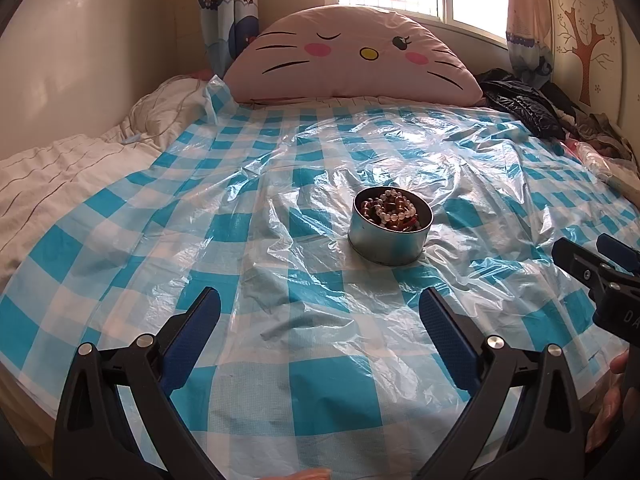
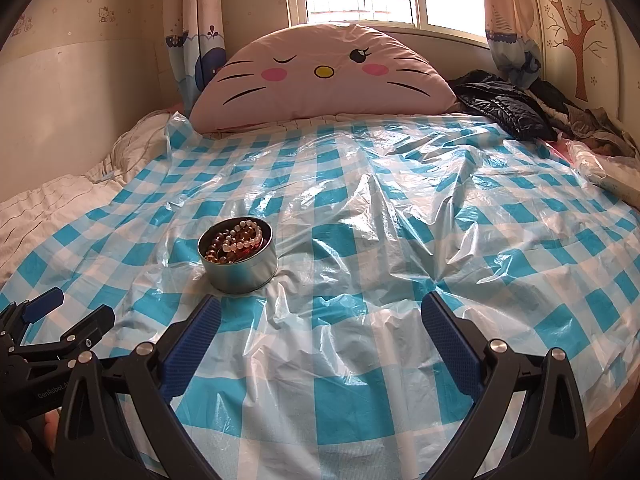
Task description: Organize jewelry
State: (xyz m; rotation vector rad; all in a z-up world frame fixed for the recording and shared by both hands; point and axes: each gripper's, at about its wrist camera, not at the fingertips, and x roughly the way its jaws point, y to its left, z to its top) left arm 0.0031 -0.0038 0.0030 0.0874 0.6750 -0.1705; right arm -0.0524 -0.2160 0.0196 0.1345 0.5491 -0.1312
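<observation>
On the checked sheet (image 1: 280, 184), the bead-filled tin (image 1: 390, 236) sits ahead of both spread grippers.

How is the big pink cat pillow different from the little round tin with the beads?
The cat pillow is big, soft and pink; the tin is small, hard and silvery. The cat pillow leans up at the head of the bed; the tin sits flat out on the checked plastic sheet. The tin holds bead bracelets; the cat pillow holds nothing. Both are on the bed, untouched by either gripper.
</observation>
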